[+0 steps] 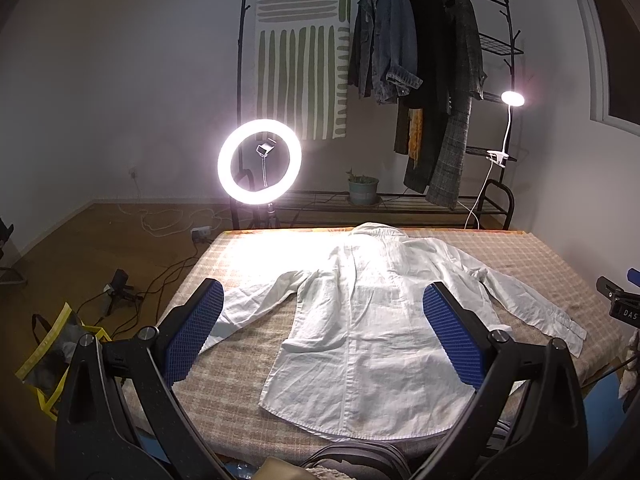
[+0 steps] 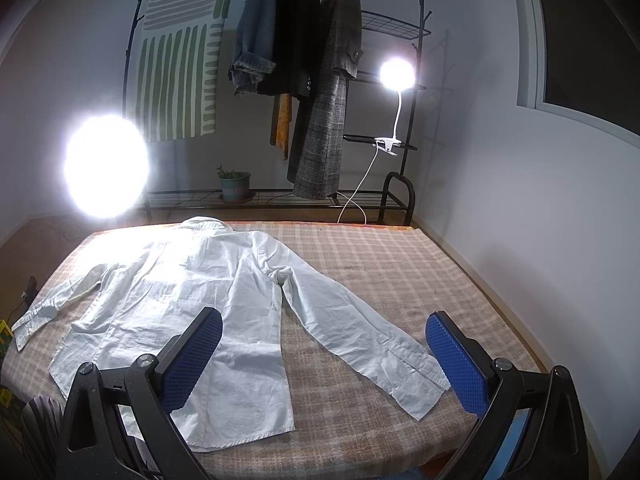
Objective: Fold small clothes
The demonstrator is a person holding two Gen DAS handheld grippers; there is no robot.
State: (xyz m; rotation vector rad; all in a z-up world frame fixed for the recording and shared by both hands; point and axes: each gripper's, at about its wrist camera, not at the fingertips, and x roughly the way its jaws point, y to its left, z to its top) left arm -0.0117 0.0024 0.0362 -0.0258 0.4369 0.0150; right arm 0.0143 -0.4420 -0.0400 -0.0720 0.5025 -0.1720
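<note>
Lying flat on the plaid-covered bed (image 2: 400,256), collar far, sleeves spread, the white shirt (image 1: 372,320) is unfolded. My left tool (image 1: 324,332) and right tool (image 2: 324,344) hover wide, empty. Next, I'd pinch a sleeve cuff (image 2: 416,384) and fold inward.

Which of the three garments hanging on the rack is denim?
The denim jacket, leftmost on the rack; the middle coat is black, the right coat grey plaid.
</note>
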